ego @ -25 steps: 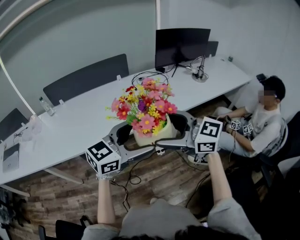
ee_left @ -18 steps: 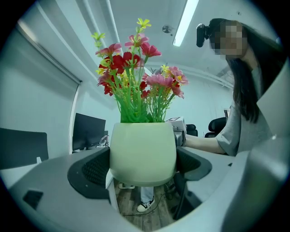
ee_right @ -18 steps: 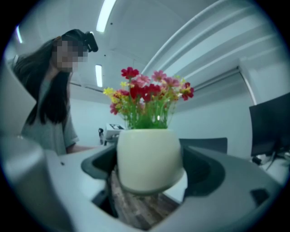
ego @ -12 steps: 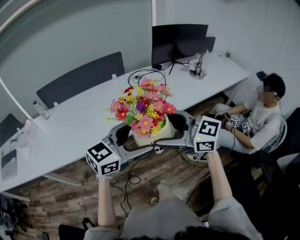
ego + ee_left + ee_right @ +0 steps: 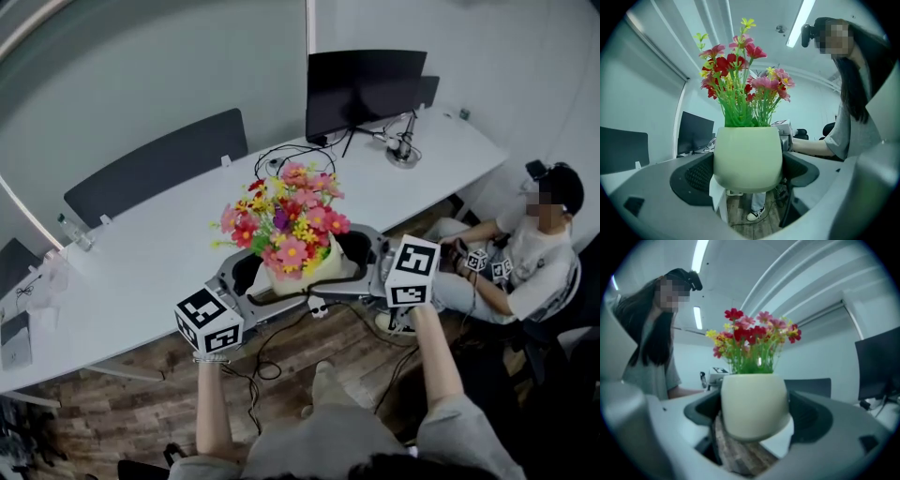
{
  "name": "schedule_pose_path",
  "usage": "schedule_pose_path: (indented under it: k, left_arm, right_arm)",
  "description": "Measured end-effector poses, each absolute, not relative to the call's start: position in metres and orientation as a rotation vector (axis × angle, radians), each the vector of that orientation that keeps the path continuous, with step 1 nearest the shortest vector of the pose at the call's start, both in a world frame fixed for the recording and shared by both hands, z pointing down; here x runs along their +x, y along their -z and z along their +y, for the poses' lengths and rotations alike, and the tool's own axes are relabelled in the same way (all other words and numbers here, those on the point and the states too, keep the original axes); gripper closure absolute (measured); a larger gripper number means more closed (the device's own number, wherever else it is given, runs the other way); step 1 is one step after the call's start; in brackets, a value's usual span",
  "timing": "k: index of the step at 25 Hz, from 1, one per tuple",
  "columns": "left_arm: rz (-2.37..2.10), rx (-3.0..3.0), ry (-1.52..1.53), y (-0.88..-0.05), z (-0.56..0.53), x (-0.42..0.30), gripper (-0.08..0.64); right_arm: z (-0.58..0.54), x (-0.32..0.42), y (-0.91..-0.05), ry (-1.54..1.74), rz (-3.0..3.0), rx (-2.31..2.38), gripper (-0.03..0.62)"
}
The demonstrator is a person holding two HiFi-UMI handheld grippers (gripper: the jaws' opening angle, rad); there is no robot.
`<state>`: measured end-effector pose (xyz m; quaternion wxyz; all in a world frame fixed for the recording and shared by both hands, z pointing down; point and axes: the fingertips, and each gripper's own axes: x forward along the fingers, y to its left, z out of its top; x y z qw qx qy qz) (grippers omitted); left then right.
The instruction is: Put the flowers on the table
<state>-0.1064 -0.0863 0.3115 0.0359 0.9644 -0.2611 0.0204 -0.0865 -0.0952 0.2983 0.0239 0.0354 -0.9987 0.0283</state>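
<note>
Holds the pot of flowers in the air with both grippers at once. Clamps it from one side with the left gripper, with jaws pressed against the pale round wall, and from the other side with the right gripper in the same manner. No free gap at either pad in the two gripper views. Keeps the pot upright, with stems standing straight.

Compared with one second ago, almost no change in the grasp: same two-sided hold, same place between the marker cubes. Only a small shift of the surroundings in the head view: the bottle at the far left of the table now a little lower and more to the left, the seated person more to the right. Probably a small step or turn of the body, not yet a lowering.

At present hangs at the near edge of the table, resting on nothing. Below the base, in the left gripper view, only wooden floor and a shoe.

Judged therefore as still in the carrying step, with placing not begun. Next, probably: forward over the white top, down to contact, then release on both sides. Care needed with the black cables just behind the flowers.
</note>
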Motion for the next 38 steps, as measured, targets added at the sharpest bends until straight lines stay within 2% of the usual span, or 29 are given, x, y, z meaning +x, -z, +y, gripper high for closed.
schedule_pose_path:
  k: [38]
  left_arm:
    - [-0.807,2.938,-0.182,-0.356,-0.273,-0.07,0.109]
  right_arm:
    - [-0.281,-0.053,-0.344,-0.134,-3.035,0.102,0.144]
